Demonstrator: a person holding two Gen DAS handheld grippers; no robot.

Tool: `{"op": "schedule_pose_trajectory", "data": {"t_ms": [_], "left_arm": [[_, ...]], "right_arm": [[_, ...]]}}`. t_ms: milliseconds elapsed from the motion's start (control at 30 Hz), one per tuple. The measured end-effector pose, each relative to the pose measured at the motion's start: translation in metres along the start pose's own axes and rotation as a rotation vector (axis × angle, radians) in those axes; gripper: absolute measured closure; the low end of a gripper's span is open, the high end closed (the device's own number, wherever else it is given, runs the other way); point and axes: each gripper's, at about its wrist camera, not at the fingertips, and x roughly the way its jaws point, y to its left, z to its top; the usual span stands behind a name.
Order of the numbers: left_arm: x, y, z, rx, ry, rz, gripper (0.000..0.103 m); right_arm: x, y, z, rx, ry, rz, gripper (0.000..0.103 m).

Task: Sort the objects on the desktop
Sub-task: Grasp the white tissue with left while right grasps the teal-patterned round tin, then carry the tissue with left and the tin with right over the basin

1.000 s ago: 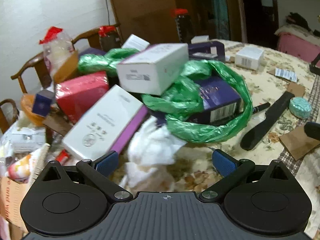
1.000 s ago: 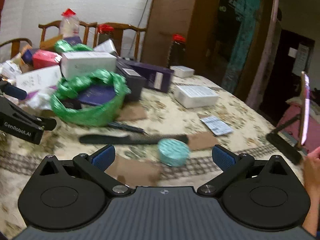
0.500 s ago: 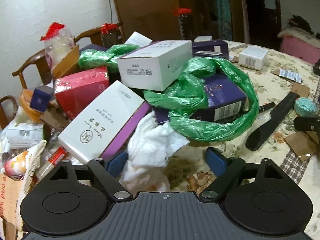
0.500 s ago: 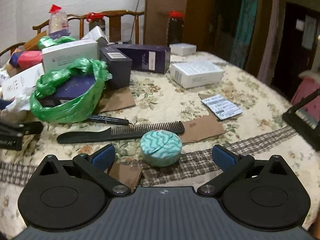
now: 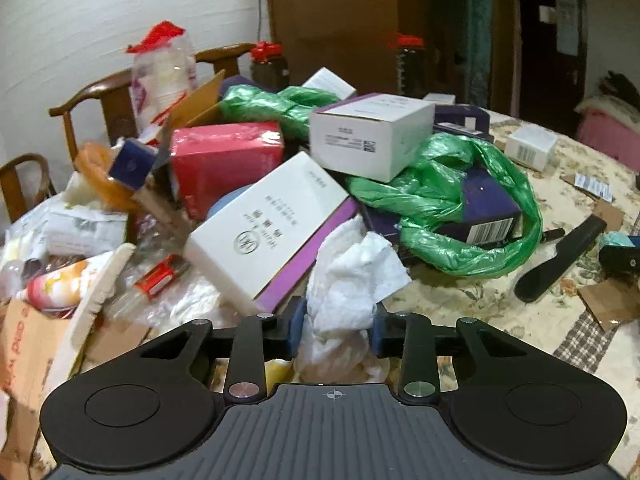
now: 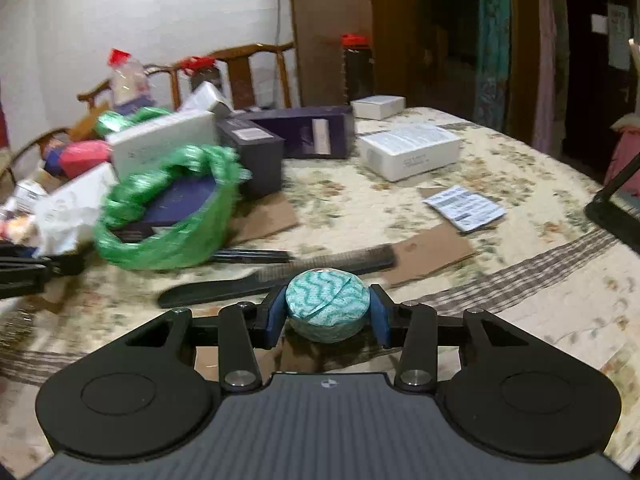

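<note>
A crumpled white tissue [image 5: 352,280] lies at the near edge of the clutter. My left gripper [image 5: 336,330] is closing on it, and both blue pads [image 5: 297,328] touch its lower part. A round teal pack with a wavy pattern [image 6: 327,304] sits on the flowered tablecloth [image 6: 520,184] in front of a black comb [image 6: 280,276]. My right gripper [image 6: 328,318] is closing on the pack, with a pad against each of its sides. The same teal pack [image 5: 618,239] and comb [image 5: 560,256] show at the right edge of the left wrist view.
Behind the tissue is a heap: a long white box [image 5: 264,232], a white carton [image 5: 372,136], a red pack [image 5: 224,160] and a green plastic bag [image 5: 460,208] around a purple box. Cardboard scraps [image 6: 428,248], a leaflet [image 6: 464,206] and a white box [image 6: 408,152] lie farther out.
Both grippers stood wide open a second ago and have since narrowed, the left around the tissue, the right around the teal pack. Each has also moved in closer to its object.
</note>
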Motion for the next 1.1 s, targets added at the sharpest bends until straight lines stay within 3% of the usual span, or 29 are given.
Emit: {"op": "schedule_pose_trajectory", "data": {"t_ms": [567, 1100], "left_arm": [[-0.087, 0.031, -0.001, -0.033, -0.156, 0.14, 0.072], [-0.19, 0.143, -0.028, -0.163, -0.235, 0.399, 0.072]], "right_arm": [[-0.037, 0.095, 0.024, -0.163, -0.105, 0.176, 0.055], [-0.064, 0.271, 0.052, -0.377, -0.198, 0.446, 0.055]]}}
